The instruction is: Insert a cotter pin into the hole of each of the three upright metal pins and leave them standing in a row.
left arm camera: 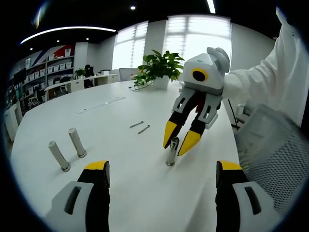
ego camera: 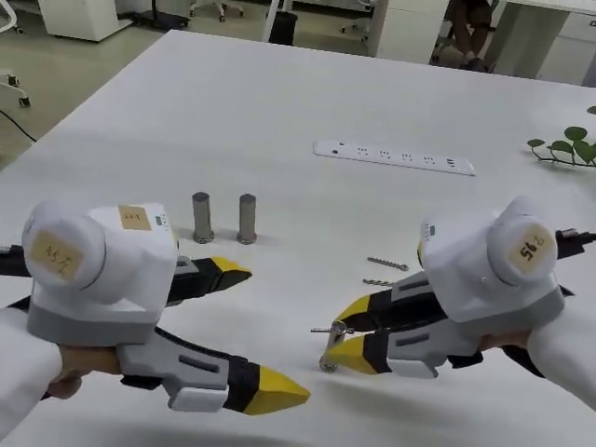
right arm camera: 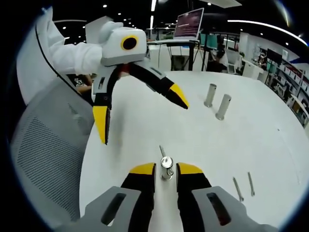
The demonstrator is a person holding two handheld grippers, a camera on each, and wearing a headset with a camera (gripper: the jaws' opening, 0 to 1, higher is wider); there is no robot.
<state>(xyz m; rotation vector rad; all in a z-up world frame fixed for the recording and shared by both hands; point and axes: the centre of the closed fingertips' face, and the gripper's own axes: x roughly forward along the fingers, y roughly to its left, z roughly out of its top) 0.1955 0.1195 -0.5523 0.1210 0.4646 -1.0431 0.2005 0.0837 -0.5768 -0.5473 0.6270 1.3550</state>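
A metal pin (ego camera: 331,352) is standing slightly tilted on the near right of the table (ego camera: 279,112), and a cotter pin (ego camera: 322,329) is poking out sideways from its top, apparently seated through the hole. The right hand-held gripper (ego camera: 348,332) is pinching this metal pin between its yellow-tipped jaws. Just beyond it, two loose cotter pins (ego camera: 384,271) are lying flat on the table. Farther left, two bare metal pins (ego camera: 224,218) are standing upright side by side, with nothing through them that the pictures show. The left hand-held gripper (ego camera: 261,335) is hovering at the near left with its jaws spread wide and gripping nothing. So roughly one of three appears fitted; two insertions and lining the held pin up with the others are remaining.
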